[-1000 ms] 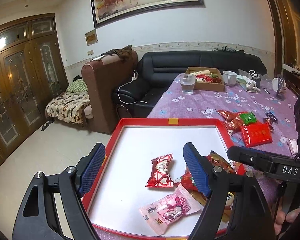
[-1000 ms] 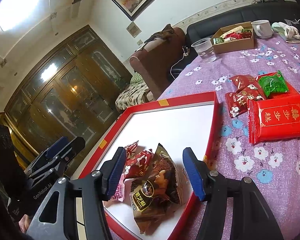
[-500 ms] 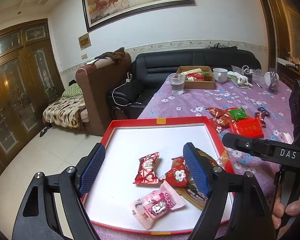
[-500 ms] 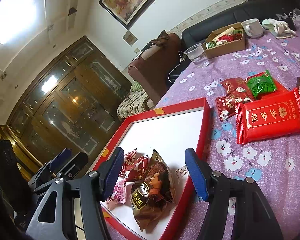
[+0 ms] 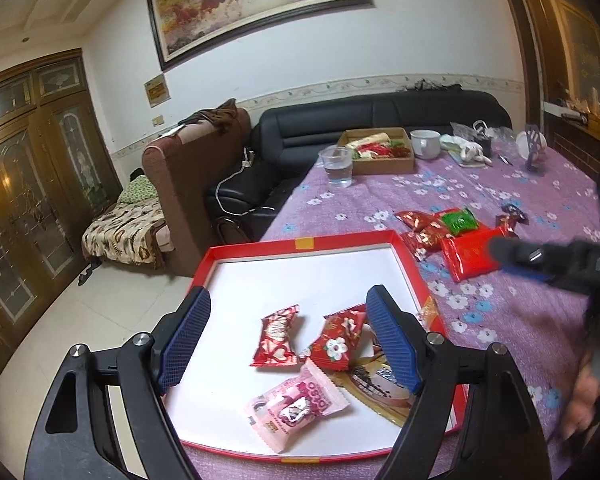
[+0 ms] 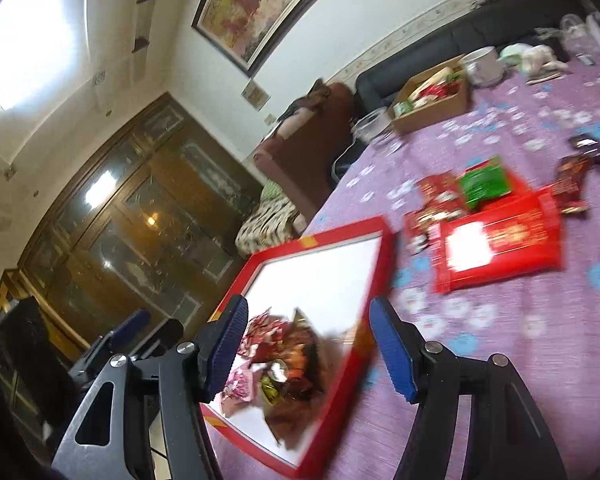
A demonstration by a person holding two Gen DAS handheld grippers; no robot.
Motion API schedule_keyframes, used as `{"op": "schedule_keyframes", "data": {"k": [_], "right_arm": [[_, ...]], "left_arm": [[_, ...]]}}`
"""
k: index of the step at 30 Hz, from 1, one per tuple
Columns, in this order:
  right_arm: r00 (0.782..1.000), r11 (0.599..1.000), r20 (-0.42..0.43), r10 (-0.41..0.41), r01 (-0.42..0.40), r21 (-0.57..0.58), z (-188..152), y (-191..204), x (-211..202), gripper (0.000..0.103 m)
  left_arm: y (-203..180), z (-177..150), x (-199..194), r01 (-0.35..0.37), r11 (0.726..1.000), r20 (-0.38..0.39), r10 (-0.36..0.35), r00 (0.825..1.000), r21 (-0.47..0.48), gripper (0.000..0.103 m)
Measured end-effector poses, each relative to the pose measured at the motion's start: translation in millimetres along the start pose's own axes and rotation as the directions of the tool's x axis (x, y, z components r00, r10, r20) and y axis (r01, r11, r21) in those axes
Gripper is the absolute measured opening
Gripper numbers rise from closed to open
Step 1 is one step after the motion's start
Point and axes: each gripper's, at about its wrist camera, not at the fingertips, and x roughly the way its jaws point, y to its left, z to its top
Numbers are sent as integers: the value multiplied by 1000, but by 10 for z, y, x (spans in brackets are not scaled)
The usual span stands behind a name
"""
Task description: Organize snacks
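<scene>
Purple floral tablecloth (image 5: 500, 320), red tray (image 5: 300, 242) of snacks, loose packets (image 5: 472, 254) beyond.

Home living room. Black leather sofa (image 5: 380, 120) against the white wall at 12 o'clock, brown armchair (image 5: 196, 184) at 10 o'clock beside it, a day bed with patterned blanket (image 5: 120, 228) past that. Large framed horse painting (image 5: 256, 4) hangs high over the sofa. Carved wooden glazed doors (image 5: 28, 184) fill the wall at 9 o'clock. Pale tiled floor (image 5: 80, 320). Table under a purple flowered cloth (image 5: 500, 320) carries a mug (image 5: 425, 143), a glass of water (image 5: 337, 166), a cardboard box of snacks (image 5: 380, 154).
</scene>
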Motion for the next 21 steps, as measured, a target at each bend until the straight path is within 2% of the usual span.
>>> {"op": "schedule_keyframes", "data": {"k": [3, 5, 7, 9, 11, 15, 18, 21], "right_arm": [[995, 995, 21, -100, 100, -20, 66, -201, -352, 72], [981, 981, 34, -190, 191, -31, 104, -377, -614, 76], [952, 951, 35, -305, 306, -35, 121, -592, -872, 79], [923, 923, 10, -384, 384, -34, 118, -766, -1009, 80], [885, 885, -16, -465, 464, -43, 108, -924, -1113, 81], [850, 854, -87, -519, 518, -36, 112, -1140, -1127, 81], [811, 819, -115, -574, 570, -71, 124, -1184, -992, 81], [785, 796, -135, -605, 597, -97, 132, -1174, -795, 82]], "left_arm": [[-133, -12, 50, 24, 999, -18, -23, 1000, 32, 81], [-235, -21, 72, 41, 998, -28, -40, 999, 51, 81], [-384, -19, 101, 65, 995, -42, -62, 997, 80, 81], [-507, -12, 110, 83, 991, -50, -78, 996, 103, 81], [-633, 17, 114, 102, 986, -53, -95, 994, 132, 81], [-846, 97, 104, 118, 975, -50, -110, 993, 188, 81], [-921, 122, 113, 126, 971, -56, -117, 992, 202, 81], [-960, 134, 177, 118, 967, -71, -105, 992, 224, 81]]}}
